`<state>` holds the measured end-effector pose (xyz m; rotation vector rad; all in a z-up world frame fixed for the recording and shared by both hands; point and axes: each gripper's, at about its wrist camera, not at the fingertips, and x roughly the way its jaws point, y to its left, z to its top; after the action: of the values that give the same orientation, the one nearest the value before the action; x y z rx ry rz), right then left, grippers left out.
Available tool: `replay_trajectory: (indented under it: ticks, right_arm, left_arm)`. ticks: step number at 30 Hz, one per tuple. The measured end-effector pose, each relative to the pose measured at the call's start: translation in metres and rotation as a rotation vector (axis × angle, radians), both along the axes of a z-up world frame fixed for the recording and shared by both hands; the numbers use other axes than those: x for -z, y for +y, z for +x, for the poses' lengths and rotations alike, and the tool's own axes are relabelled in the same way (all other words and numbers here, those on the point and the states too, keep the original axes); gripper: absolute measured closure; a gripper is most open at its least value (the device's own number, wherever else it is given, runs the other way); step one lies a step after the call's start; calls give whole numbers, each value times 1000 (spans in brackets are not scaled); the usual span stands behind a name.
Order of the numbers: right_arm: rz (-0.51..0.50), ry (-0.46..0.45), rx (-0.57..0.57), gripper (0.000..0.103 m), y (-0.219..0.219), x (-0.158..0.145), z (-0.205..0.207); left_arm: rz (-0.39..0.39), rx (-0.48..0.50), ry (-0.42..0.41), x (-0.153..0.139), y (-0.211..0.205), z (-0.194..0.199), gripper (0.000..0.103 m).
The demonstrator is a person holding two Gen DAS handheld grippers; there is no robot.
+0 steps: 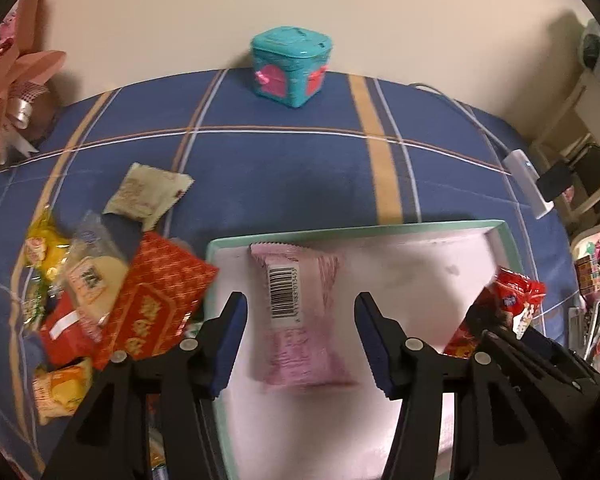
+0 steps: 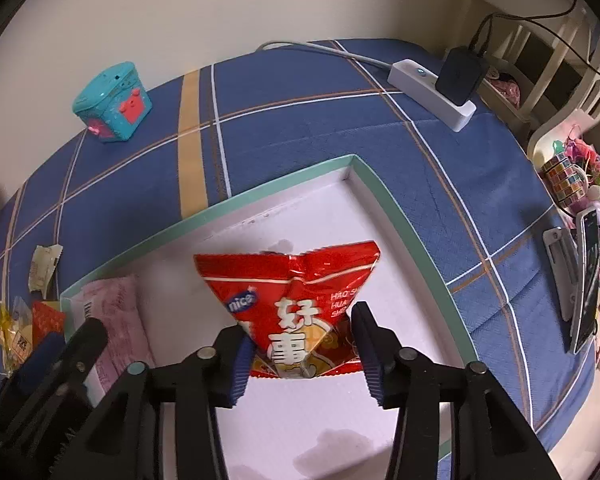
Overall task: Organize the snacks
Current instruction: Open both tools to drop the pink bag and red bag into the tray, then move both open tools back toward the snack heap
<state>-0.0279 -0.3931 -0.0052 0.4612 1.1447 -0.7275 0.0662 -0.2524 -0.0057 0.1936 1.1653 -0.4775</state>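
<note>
A shallow white tray with a mint-green rim (image 1: pixel 356 230) (image 2: pixel 384 196) lies on the blue plaid cloth. A pink snack packet (image 1: pixel 300 316) (image 2: pixel 116 312) lies flat in the tray's left part. My left gripper (image 1: pixel 300 336) hovers open over it, one finger on each side, not touching. My right gripper (image 2: pixel 300 344) is shut on a red snack bag (image 2: pixel 296 304) and holds it above the tray's right half; the bag also shows in the left wrist view (image 1: pixel 504 308). A pile of loose snack packets (image 1: pixel 112 296) (image 2: pixel 24 320) lies left of the tray.
A teal toy box (image 1: pixel 292 66) (image 2: pixel 114 102) stands at the far edge by the wall. A white power strip with a black adapter (image 2: pixel 440 84) lies at the far right. A phone and trinkets (image 2: pixel 584 280) sit along the right edge. A pink bow (image 1: pixel 12 80) is far left.
</note>
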Motion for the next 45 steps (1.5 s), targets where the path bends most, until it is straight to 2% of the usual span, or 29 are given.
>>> replay_trajectory:
  ticks: [1, 4, 6, 11, 14, 15, 20, 23, 28, 37, 41, 45]
  right_arm:
    - [8, -5, 0, 43, 0, 0, 0]
    - [26, -23, -3, 35, 1, -1, 1]
    - [20, -30, -11, 31, 2, -3, 2]
    - [8, -49, -15, 14, 4, -8, 2]
    - [6, -65, -5, 2, 3, -11, 1]
    - [8, -69, -3, 0, 3, -12, 1]
    - [5, -76, -17, 0, 8, -16, 3]
    - [4, -80, -26, 0, 12, -19, 4]
    - [-14, -76, -25, 0, 19, -27, 1]
    - [-40, -95, -55, 0, 30, -43, -4]
    - [-52, -103, -72, 0, 38, -49, -6]
    - [-53, -105, -82, 0, 47, -52, -8]
  left_arm:
    - [0, -5, 0, -1, 2, 1, 45]
    - [11, -12, -10, -4, 5, 2, 43]
    - [16, -21, -14, -6, 7, 2, 31]
    - [5, -46, -19, -11, 13, 7, 28]
    - [-1, -77, -30, -15, 22, 11, 16]
    - [1, -88, -35, -16, 24, 13, 16]
    - [27, -128, -54, -18, 36, 20, 15]
    - [34, -128, -85, -23, 42, 20, 8]
    - [-21, -141, -110, -38, 53, 19, 8]
    - [-121, -160, -65, -49, 74, 17, 9]
    - [-111, -171, -74, -56, 87, 17, 9]
    - [-61, -186, -97, -61, 99, 17, 9]
